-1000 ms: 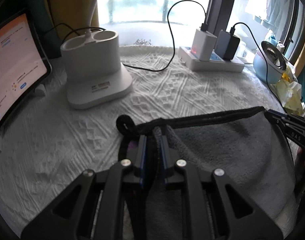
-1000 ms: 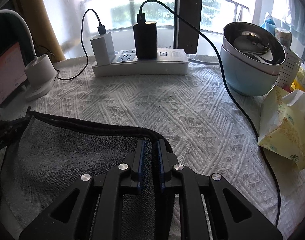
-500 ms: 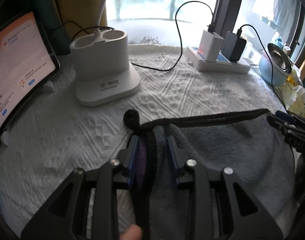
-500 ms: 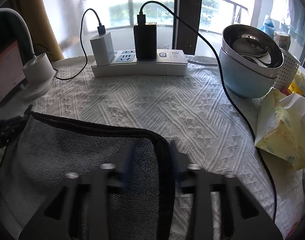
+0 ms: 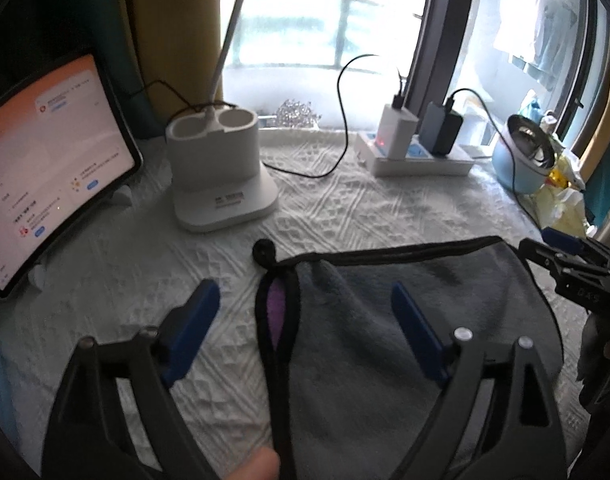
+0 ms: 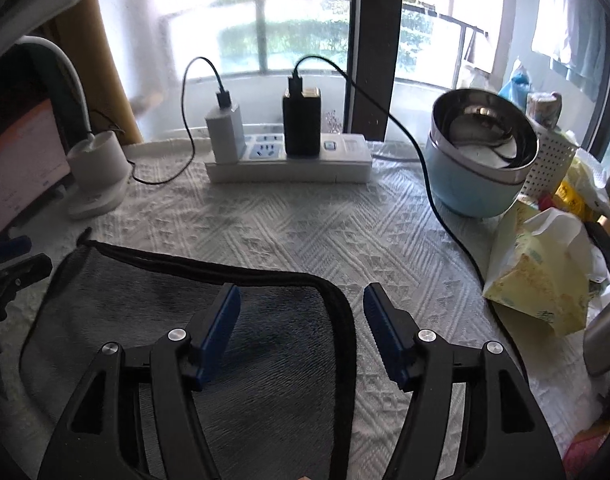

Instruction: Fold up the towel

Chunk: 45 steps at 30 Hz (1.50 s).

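Both hand-held grippers stood spread wide and gripped nothing: the left gripper (image 5: 305, 316) straddled the towel's left edge, and the right gripper (image 6: 301, 312) straddled its right front corner, blue pads (image 6: 221, 332) clear of the cloth on either side. With nothing pinned, the folded layers seemed free to spring apart; the left edge gaped in a loop showing a purple label (image 5: 276, 312), and that slack could have let the top layer slide off the lower one. A careless sweep by the right gripper might also have snagged the black charger cable (image 6: 445, 204) that ran close past the towel's right side, tugging the power strip (image 6: 289, 164) or the blue bowl (image 6: 477, 168) beside it

The gray towel (image 6: 185, 320) lay folded on the white woven tablecloth (image 6: 305, 232), near the front of the table, well apart from the desk lamp base (image 5: 219, 172) and the tablet (image 5: 49, 168). Its pile looked plush, bound by a black hem (image 6: 209, 268) doubled along the far edge, with a small black hanging loop (image 5: 264, 251) at the far left corner. A soft ridge crossed the top near the left side, so it was not quite flat
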{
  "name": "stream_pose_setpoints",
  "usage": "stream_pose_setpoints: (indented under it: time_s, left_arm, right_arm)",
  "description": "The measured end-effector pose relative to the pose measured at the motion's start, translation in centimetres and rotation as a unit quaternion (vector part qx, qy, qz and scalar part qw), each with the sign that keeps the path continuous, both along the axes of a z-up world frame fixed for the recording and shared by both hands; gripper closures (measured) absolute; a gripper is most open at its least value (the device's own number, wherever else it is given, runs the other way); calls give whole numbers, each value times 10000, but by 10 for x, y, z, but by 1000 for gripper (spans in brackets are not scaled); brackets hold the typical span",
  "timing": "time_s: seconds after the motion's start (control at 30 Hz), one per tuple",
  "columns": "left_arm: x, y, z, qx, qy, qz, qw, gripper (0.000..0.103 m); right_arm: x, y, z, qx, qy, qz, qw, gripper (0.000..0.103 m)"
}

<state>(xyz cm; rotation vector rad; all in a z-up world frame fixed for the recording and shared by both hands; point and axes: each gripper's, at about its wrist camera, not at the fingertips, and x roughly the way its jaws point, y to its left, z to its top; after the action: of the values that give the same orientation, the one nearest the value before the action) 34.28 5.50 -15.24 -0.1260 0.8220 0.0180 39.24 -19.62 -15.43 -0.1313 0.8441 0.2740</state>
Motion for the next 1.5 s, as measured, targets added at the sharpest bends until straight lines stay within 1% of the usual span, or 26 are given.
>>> stream_pose_setpoints:
  time_s: [0.23,0.8,1.3,1.5]
  left_arm:
    - [-24,-4,16,-30,-178,-17,9998,14]
    - [-94,-12,48,-41,-581,-39,9983,14]
    - [-147,-16,60,-52,-769,-99,9970,14]
    - [-167,-19,68,30,-913,-125,9957,14]
  right_arm:
    - [-24,0,22,113,-176,-4,9998,36]
    - [-89,5,56,-29,-561,82,9984,36]
    - [-144,0,76,-71,-843,76,9964,36]
    - [-163,-1,85,-45,-958,55,9954,36]
